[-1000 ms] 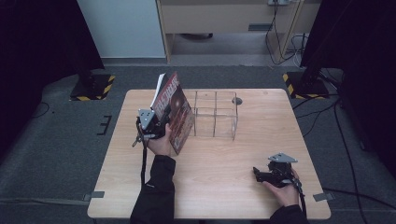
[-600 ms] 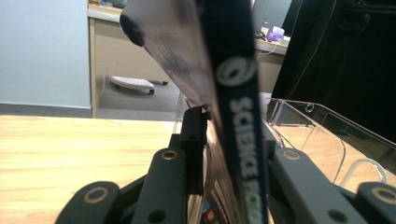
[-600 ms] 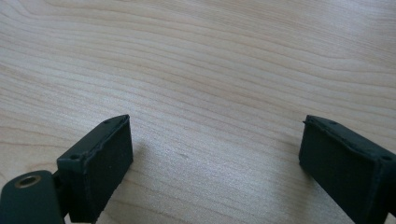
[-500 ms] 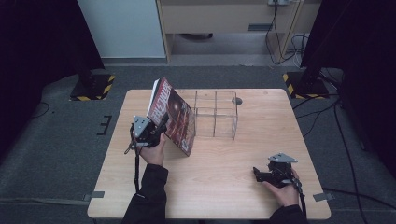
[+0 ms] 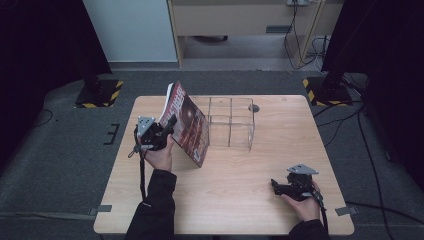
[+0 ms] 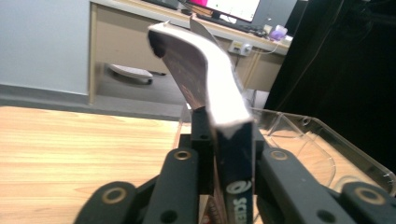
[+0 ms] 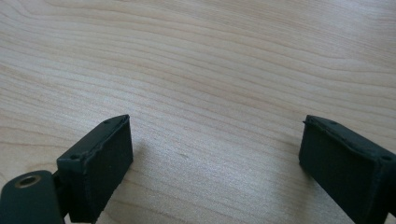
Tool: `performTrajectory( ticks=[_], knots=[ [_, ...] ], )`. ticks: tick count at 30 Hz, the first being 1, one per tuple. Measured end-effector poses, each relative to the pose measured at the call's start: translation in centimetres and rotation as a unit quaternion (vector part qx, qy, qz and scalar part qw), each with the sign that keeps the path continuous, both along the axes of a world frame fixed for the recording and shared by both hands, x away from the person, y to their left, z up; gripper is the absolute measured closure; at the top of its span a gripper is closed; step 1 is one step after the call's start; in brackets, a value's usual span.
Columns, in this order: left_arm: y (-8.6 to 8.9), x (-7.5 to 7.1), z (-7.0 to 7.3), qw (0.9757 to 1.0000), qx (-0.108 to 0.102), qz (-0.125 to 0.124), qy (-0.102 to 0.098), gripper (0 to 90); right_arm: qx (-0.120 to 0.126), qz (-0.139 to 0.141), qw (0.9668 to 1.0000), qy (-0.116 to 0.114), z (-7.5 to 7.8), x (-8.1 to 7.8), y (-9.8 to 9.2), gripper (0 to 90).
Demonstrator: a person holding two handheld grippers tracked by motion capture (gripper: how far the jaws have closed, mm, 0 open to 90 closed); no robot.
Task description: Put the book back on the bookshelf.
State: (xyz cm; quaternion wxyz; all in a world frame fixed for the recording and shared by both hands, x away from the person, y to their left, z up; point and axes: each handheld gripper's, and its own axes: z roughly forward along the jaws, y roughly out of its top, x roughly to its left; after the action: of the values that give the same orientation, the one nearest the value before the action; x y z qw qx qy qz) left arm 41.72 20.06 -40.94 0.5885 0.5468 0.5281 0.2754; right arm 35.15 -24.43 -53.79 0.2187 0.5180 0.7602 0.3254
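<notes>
left gripper is clamped on a book, its two black jaws pressed against either side of the book's lower edge. in the left gripper view the left gripper shows the jaws tight on the dark spine end of the book, whose white page block curves up and away ahead of the jaws, bending toward the upper left. from above, the book stands tilted off the table, its red-and-dark cover facing the person's right, one lower corner near the wood just right of the left hand. a clear plastic divided organizer sits just beyond the book on the far side from the left gripper; whether the book touches it cannot be told. in the left gripper view the organizer lies to the right of the jaws, close ahead.

right gripper rests low over the table near the person's edge, well apart from the book and organizer, held in the right hand. its jaws stand wide apart with nothing between them; in the right gripper view the right gripper has bare wood grain ahead.
</notes>
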Motion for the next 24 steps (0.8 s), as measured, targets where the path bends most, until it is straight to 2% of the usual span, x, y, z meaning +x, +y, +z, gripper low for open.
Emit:
performTrajectory(
  ticks=[8,12,15,18,23,24],
  knots=[
    [-1.0,-0.2,1.1,0.9994,0.013,0.016,-0.029,83.5,-0.001,0.0,1.0,-0.001,0.0,0.0,0.0,10.0],
    [-1.2,0.5,1.4,0.9989,0.005,0.026,-0.039,83.5,-0.001,0.002,1.0,-0.001,0.0,0.0,0.0,10.0],
    [-1.6,1.1,1.6,0.9979,0.012,0.038,-0.05,83.5,-0.001,0.001,1.0,-0.002,0.0,0.0,0.0,10.0],
    [-2.0,1.6,1.5,0.9973,0.019,0.045,-0.055,83.5,-0.001,0.002,1.0,-0.002,0.0,0.0,0.0,10.0],
    [-2.9,2.0,0.5,0.997,0.04,0.043,-0.05,83.5,0.0,0.0,1.0,0.0,0.0,0.0,0.0,9.9],
    [-3.0,2.0,0.4,0.9965,0.044,0.044,-0.056,83.5,0.001,0.0,1.0,-0.001,0.0,0.0,0.0,9.9]
  ],
)
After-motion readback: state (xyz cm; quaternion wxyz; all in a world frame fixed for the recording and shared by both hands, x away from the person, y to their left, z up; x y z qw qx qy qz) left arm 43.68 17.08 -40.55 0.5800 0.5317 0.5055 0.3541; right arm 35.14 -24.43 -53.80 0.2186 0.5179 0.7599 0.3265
